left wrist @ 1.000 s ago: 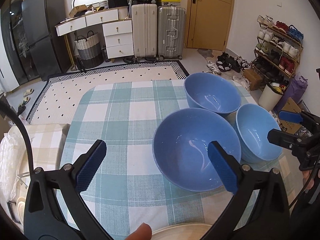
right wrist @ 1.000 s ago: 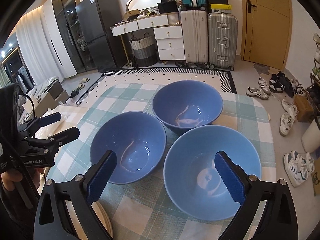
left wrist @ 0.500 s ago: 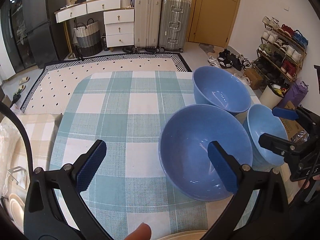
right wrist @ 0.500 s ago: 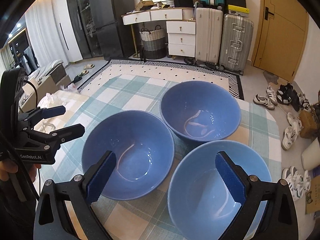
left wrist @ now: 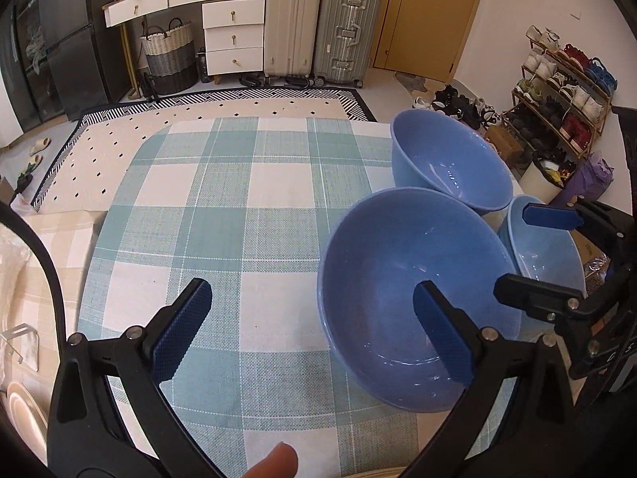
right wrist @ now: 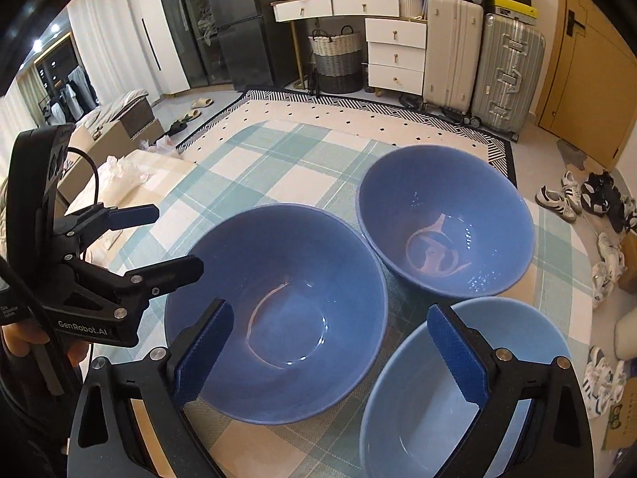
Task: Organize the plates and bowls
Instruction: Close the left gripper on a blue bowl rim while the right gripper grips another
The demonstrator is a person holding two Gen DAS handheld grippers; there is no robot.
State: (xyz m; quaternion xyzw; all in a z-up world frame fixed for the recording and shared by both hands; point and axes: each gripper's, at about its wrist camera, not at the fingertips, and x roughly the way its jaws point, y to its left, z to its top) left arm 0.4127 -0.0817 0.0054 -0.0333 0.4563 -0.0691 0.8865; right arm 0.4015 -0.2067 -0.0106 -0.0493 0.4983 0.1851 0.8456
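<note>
Here the right claw [right wrist: 330,350], jaws spread and empty, straddles the near bowl [right wrist: 274,314] and pale bowl [right wrist: 458,398]; the left claw [left wrist: 314,330], likewise open, sits left of the near bowl.

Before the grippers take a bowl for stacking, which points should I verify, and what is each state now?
1. Left gripper open: ok.
2. Right gripper open: ok.
3. Three blue bowls upright: near-left bowl, far bowl, near-right bowl: ok.
4. Bowls empty: ok, only reflections inside.
5. Left gripper astride a bowl rim: cannot tell.
6. Bowls apart from each other: cannot tell.
</note>
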